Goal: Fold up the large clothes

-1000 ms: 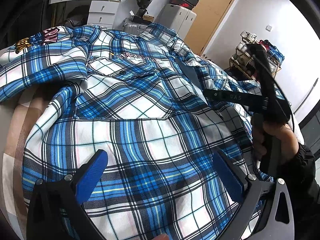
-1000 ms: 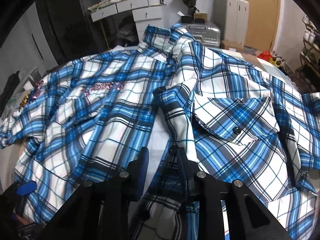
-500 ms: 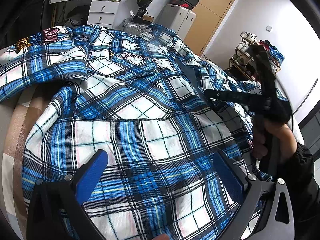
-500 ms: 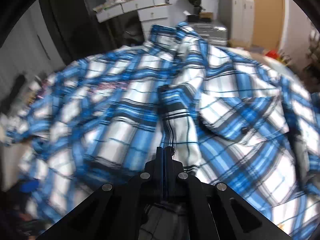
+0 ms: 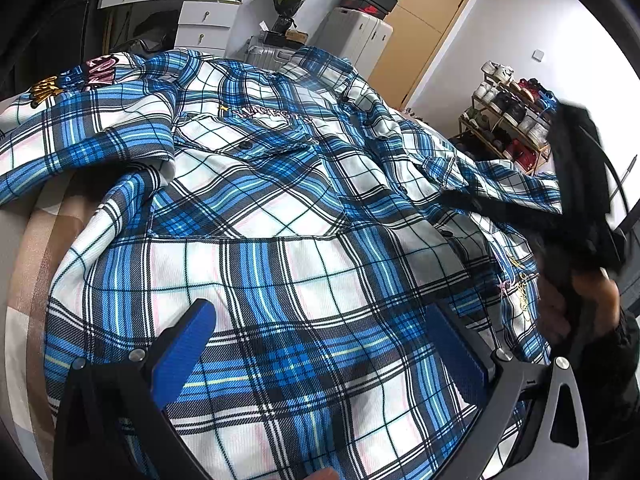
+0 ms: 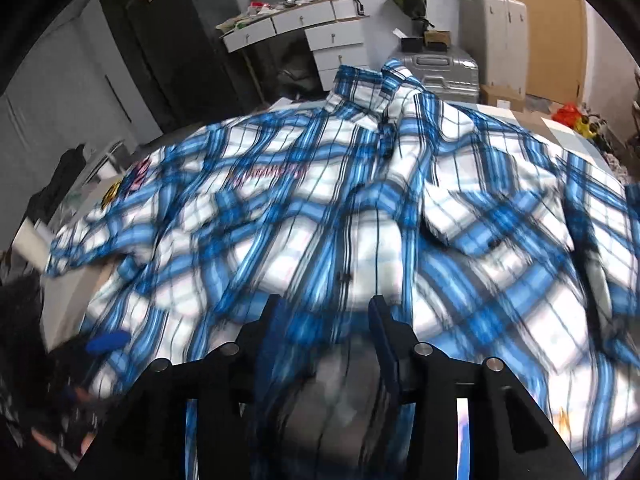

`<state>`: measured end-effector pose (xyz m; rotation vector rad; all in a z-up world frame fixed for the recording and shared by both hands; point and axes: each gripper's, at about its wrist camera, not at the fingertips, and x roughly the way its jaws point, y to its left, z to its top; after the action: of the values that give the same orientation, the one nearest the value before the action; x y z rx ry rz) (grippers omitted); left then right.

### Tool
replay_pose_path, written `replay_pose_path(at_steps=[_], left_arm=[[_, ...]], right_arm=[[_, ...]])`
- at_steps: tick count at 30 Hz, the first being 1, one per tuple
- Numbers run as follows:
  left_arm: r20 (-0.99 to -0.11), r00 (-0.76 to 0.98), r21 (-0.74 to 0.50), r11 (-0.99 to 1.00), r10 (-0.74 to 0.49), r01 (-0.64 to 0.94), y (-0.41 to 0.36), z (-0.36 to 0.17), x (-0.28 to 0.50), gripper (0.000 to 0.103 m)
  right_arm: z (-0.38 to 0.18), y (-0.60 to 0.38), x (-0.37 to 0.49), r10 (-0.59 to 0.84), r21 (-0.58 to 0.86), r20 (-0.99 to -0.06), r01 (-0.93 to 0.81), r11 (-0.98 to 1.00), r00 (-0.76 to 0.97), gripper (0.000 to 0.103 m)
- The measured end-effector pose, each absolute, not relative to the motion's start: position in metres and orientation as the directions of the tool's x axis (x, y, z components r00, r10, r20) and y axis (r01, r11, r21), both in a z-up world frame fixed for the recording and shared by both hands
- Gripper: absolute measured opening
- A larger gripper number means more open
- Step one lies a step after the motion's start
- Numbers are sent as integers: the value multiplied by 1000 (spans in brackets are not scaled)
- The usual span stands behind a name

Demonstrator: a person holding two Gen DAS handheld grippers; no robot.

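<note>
A large blue, white and black plaid shirt [image 5: 280, 200] lies spread front up on a bed, collar at the far end. My left gripper [image 5: 316, 312] hovers open just above the shirt's lower part, nothing between its blue pads [image 5: 180, 344]. My right gripper [image 6: 325, 302] is over the button line near the hem of the shirt [image 6: 280, 200]. Its jaws are opening, and the fabric lies under the gap without being pinched. This view is blurred by motion. In the left wrist view a person's hand [image 5: 592, 300] holds the right gripper at the shirt's right side.
The striped bed sheet [image 5: 36, 260] shows at the left of the shirt. Behind the bed stand white drawers [image 5: 192, 4], a silver suitcase [image 5: 272, 54] and a white cabinet [image 5: 356, 32]. A shoe rack [image 5: 508, 120] stands at the right by a wooden door [image 5: 432, 12].
The right gripper shut on the shirt's front edge, drew it over the other front, then parted its jaws and rose. The left gripper stayed still and open.
</note>
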<state>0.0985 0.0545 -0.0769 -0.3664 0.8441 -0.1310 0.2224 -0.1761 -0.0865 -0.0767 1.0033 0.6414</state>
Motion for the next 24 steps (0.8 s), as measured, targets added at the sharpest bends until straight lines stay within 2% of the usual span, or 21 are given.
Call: replay_pose_path(at_steps=[1, 3, 4, 9, 11, 13, 16, 19, 21, 24], left_arm=[[-706, 660, -366, 930, -256, -31, 55, -77, 99, 102], [-712, 657, -354, 935, -247, -32, 54, -77, 99, 102], [-716, 656, -346, 938, -241, -34, 53, -77, 99, 102], [-733, 665, -254, 965, -144, -71, 38, -68, 95, 102], [-710, 679, -270, 963, -187, -18, 21, -53, 91, 102], [-666, 697, -294, 952, -267, 84, -6, -35, 90, 102], [-654, 699, -194, 957, -290, 215, -52, -24, 96, 102], [-690, 685, -109, 970, -231, 218, -74, -27, 107, 102], [-669, 702, -132, 968, -245, 212, -71, -16, 108, 102], [-592, 766, -210, 965, -251, 154, -43, 18, 101, 102]], right_arm=[[-87, -181, 214, 463, 229, -809, -531, 816, 363, 44], [-88, -194, 195, 462, 236, -813, -526, 817, 353, 54], [-89, -204, 184, 453, 233, -818, -515, 825, 355, 56], [-89, -252, 136, 379, 190, -839, -441, 877, 392, 56], [-85, -272, 118, 372, 196, -838, -416, 888, 399, 56], [-75, -294, 104, 373, 202, -813, -385, 900, 446, 56], [-46, -334, 98, 366, 239, -738, -288, 927, 567, 56], [-4, -393, 97, 290, 272, -650, -141, 952, 703, 65], [22, -431, 100, 223, 281, -611, -55, 958, 760, 67], [57, -488, 109, 124, 298, -559, 59, 953, 820, 73]])
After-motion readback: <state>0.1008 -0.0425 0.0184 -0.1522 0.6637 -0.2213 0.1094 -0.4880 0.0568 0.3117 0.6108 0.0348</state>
